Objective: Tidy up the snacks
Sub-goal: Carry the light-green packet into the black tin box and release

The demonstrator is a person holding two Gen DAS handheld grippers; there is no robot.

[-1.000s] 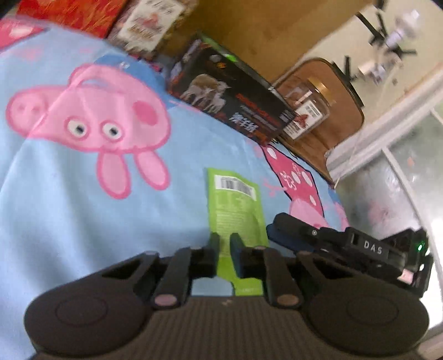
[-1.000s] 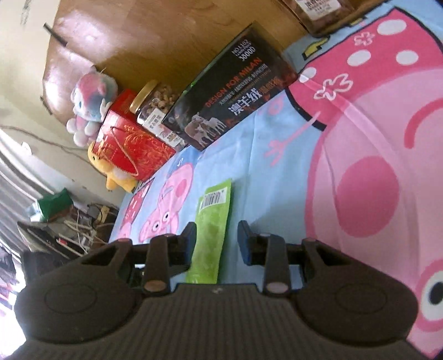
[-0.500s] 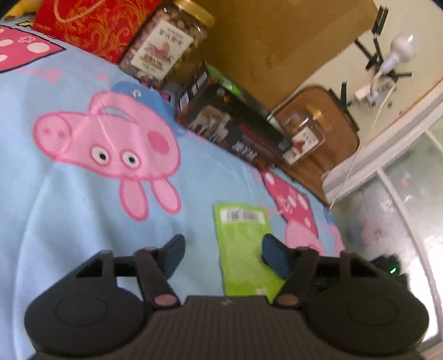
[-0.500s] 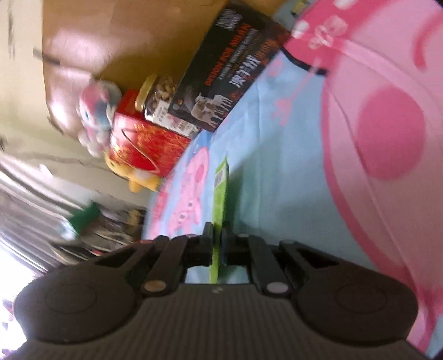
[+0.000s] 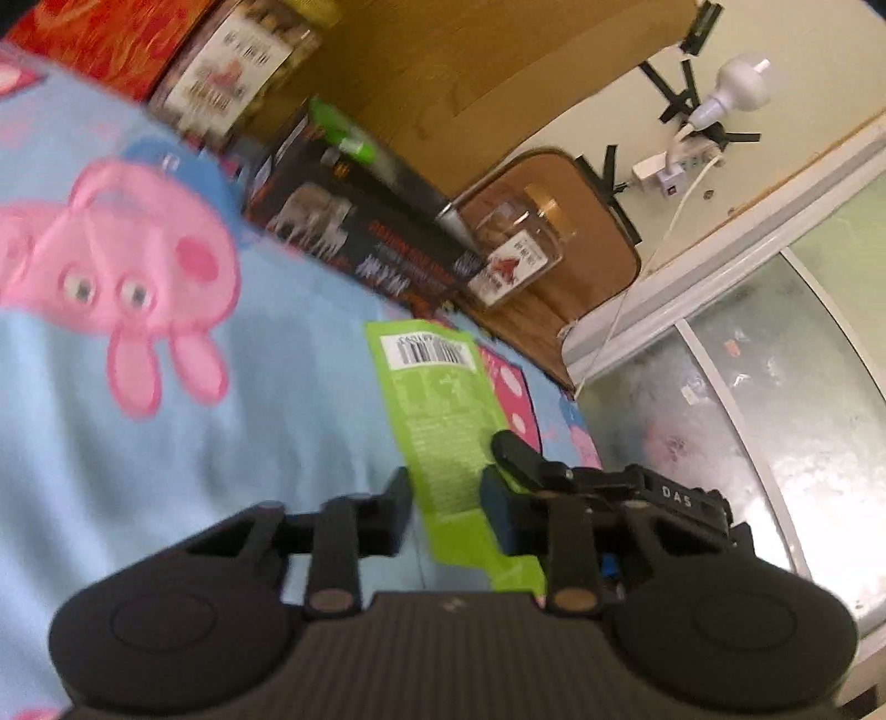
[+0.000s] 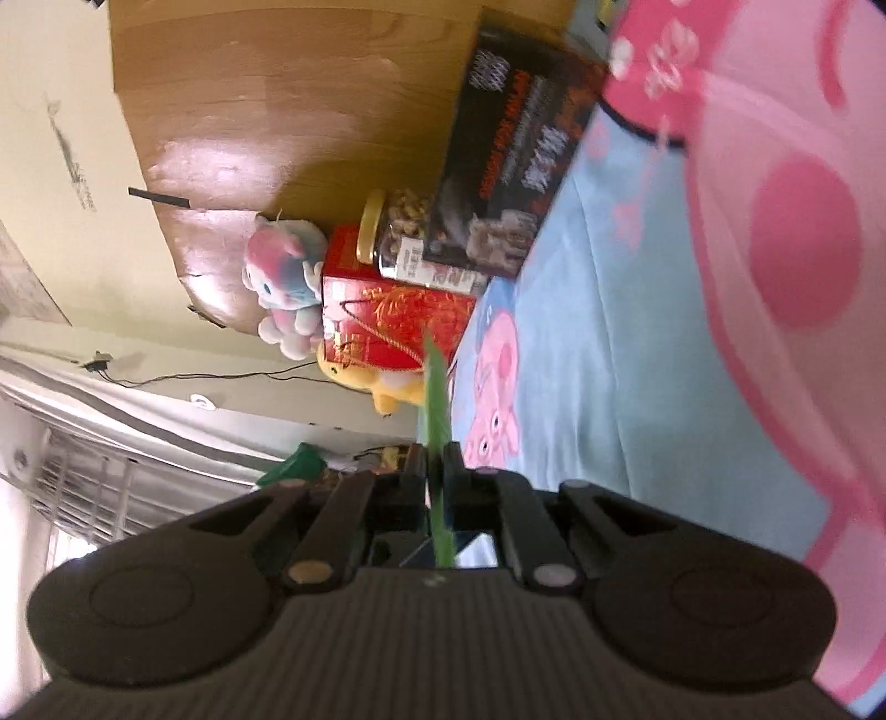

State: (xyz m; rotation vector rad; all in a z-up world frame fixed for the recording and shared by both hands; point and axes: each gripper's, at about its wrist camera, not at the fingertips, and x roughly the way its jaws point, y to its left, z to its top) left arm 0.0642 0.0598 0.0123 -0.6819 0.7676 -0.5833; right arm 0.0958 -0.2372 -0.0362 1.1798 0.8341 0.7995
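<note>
A flat green snack packet (image 5: 437, 421) with a barcode hangs over the blue cartoon-pig blanket (image 5: 166, 454). In the left wrist view my right gripper (image 5: 512, 451) comes in from the right and grips the packet's right edge. The right wrist view shows the packet (image 6: 434, 387) edge-on, pinched between the right gripper's (image 6: 436, 465) shut fingers. My left gripper (image 5: 448, 512) straddles the packet's lower part and its jaws are closing. A strip of blanket still shows between its left finger (image 5: 396, 512) and the packet.
Along the wooden headboard stand a black box (image 5: 360, 243), a nut jar (image 5: 243, 72), a red gift box (image 5: 99, 39) and a second jar (image 5: 515, 255). Plush toys (image 6: 282, 277) sit past the red box (image 6: 387, 315). The bed edge and a window lie to the right.
The right gripper shut on the green packet, rolled and lifted it on edge off the blanket. The left gripper let the packet go, opened wide, then narrowed around it again and rose a little.
</note>
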